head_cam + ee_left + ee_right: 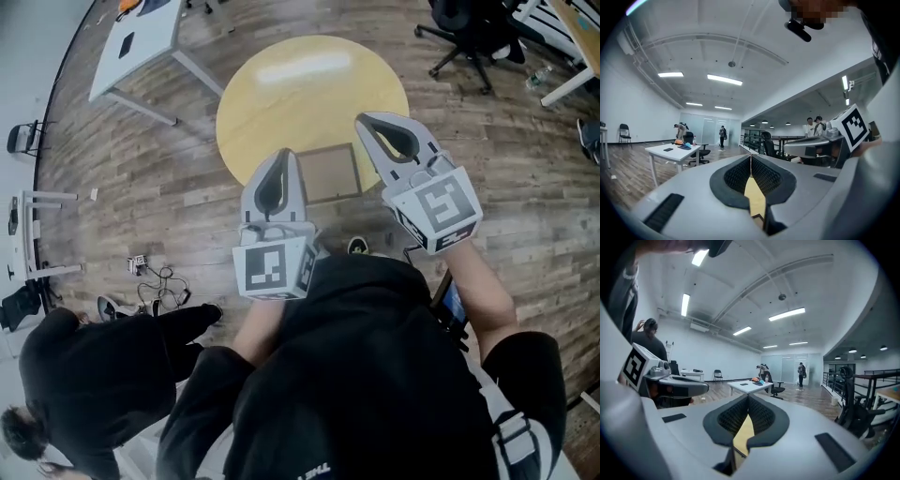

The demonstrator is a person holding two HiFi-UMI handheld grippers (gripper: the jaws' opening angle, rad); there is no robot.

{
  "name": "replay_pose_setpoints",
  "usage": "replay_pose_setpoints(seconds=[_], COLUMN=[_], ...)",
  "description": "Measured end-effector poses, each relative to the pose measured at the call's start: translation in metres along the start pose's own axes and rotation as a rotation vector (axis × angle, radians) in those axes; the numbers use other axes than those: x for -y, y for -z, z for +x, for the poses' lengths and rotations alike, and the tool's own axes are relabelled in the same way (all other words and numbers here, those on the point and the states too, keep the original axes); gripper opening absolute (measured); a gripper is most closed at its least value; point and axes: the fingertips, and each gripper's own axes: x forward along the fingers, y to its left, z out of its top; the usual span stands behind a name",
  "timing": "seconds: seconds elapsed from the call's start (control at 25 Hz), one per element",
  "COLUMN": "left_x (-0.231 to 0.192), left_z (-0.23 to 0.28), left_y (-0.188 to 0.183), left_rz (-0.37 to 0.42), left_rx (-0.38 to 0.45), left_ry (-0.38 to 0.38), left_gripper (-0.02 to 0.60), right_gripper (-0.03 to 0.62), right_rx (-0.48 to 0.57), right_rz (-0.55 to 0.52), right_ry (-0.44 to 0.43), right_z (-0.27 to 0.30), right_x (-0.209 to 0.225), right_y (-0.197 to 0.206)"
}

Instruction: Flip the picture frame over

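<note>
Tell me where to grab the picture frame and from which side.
Probably its near rail, coming from the person's side: the frame lies flat by the table's near edge, so a level jaw can likely slip under that rail there.

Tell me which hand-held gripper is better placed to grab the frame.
Left, probably: the left hand-held gripper lines up beside the frame; the right hand-held gripper points past its far corner. Both are shut.
</note>
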Motion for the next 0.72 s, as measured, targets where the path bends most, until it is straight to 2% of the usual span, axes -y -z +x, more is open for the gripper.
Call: replay_pose_setpoints(seconds=[0.2, 0.48, 0.72], left_x=[0.002, 0.013, 0.024], left_z=[-0.01, -0.018, -0.012], left_y=[-0.016, -0.025, -0.03], left_rz=[-0.021, -0.018, -0.019], left_rx=[0.03, 0.048, 0.06], left_ry=[-0.001, 0.025, 0.048], left_gripper=[0.026, 0.026, 0.026], right_gripper=[0.02, 0.02, 0.02], right_rx=[0.033, 0.053, 0.085], right_rz=[0.125, 0.135, 0.205], right_ry=[0.052, 0.096, 0.136], right_z=[-0.029, -0.046, -0.072], right_x=[0.009, 0.013, 0.044], right_y=[-0.006, -0.02, -0.032])
